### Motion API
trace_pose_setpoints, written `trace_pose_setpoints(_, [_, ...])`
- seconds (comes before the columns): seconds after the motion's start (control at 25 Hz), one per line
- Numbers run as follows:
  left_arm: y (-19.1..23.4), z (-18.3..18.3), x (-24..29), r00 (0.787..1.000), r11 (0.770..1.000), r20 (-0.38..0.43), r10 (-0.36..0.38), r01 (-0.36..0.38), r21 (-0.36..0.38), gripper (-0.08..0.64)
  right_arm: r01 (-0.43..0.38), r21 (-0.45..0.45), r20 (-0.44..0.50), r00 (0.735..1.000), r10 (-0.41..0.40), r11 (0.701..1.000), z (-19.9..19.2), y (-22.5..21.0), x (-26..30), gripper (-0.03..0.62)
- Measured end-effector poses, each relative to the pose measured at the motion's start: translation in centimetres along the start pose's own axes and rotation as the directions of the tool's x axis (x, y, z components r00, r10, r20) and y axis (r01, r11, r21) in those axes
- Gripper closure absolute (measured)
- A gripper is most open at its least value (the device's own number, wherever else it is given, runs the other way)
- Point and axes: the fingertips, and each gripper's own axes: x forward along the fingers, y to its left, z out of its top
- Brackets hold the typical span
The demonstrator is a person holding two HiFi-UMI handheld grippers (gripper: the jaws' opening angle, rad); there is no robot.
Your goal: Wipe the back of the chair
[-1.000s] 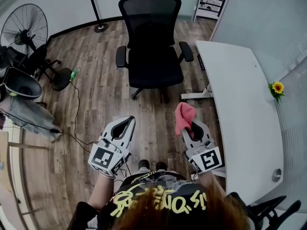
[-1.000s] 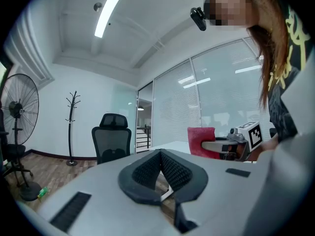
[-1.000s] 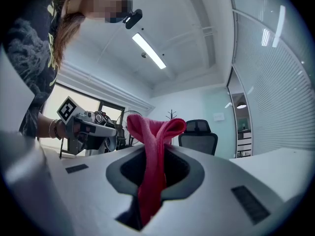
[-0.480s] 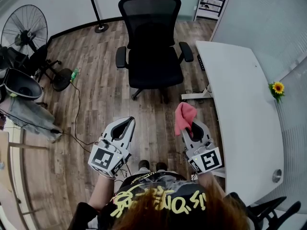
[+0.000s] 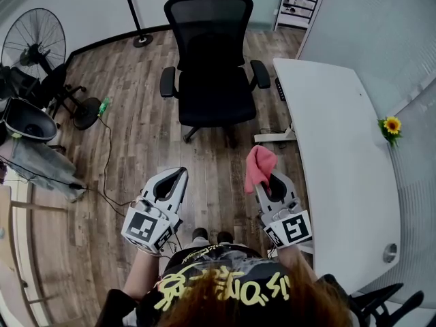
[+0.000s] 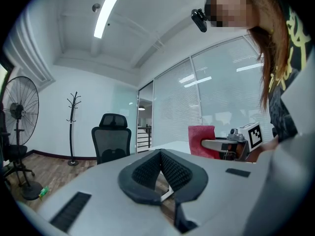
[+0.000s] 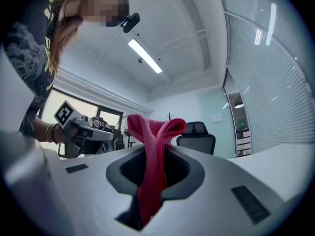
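While the chair (image 5: pixel 208 60) stands well ahead on the wood floor (image 5: pixel 136 121), seat facing us, near the white counter (image 5: pixel 340 155), no wiping is under way. Left gripper (image 5: pixel 181 174): jaws together, empty. Right gripper (image 5: pixel 264 182): jaws clamped on the red cloth (image 5: pixel 259 163), most of it bunched above the pinch. Risks, my read: the unbraced chair rolls or swivels under wipe pressure, or mesh drag pulls the cloth out of the jaws.

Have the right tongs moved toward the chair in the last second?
No. The right tongs, shut on the red cloth, keep their place beside the desk edge, no closer to the chair.
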Motion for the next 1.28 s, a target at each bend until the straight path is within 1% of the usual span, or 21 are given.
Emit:
trace_pose_setpoints(0.24, [-1.7, 0.0, 0.7, 1.000, 1.000, 0.006, 0.021, -0.021, 0.002, 0.566, -0.013, 0.005, 0.007, 1.000, 0.013, 1.000, 0.0, -1.5, -1.2, 0.531])
trace_pose_setpoints(0.44, [-2.9, -0.7, 0.4, 0.999, 0.999, -0.002, 0.049, -0.049, -0.002, 0.566, -0.021, 0.037, 0.000, 1.000, 0.021, 0.999, -0.8, -2.3, -2.1, 0.531])
trace_pose_setpoints(0.76, [-3.0, -0.8, -0.6, 0.994, 0.994, -0.016, 0.106, -0.106, -0.006, 0.566, -0.067, 0.056, 0.001, 0.998, 0.067, 0.996, -1.3, -2.0, -2.0, 0.531])
trace_pose_setpoints(0.92, [-2.7, -0.9, -0.4, 0.992, 0.993, -0.027, 0.121, -0.122, -0.009, 0.566, -0.073, 0.062, 0.006, 0.997, 0.073, 0.995, -1.5, -2.2, -1.5, 0.531])
trace_pose_setpoints(1.08, [-2.3, -0.8, 0.7, 0.992, 0.993, -0.033, 0.120, -0.120, -0.015, 0.566, -0.058, 0.057, 0.008, 0.998, 0.058, 0.997, -1.5, -3.0, -1.3, 0.531])
trace_pose_setpoints(1.28, [-1.8, -0.4, 3.0, 0.998, 0.998, -0.003, 0.061, -0.061, -0.008, 0.566, -0.018, 0.042, -0.002, 1.000, 0.018, 0.999, -1.3, -4.8, -0.7, 0.531])
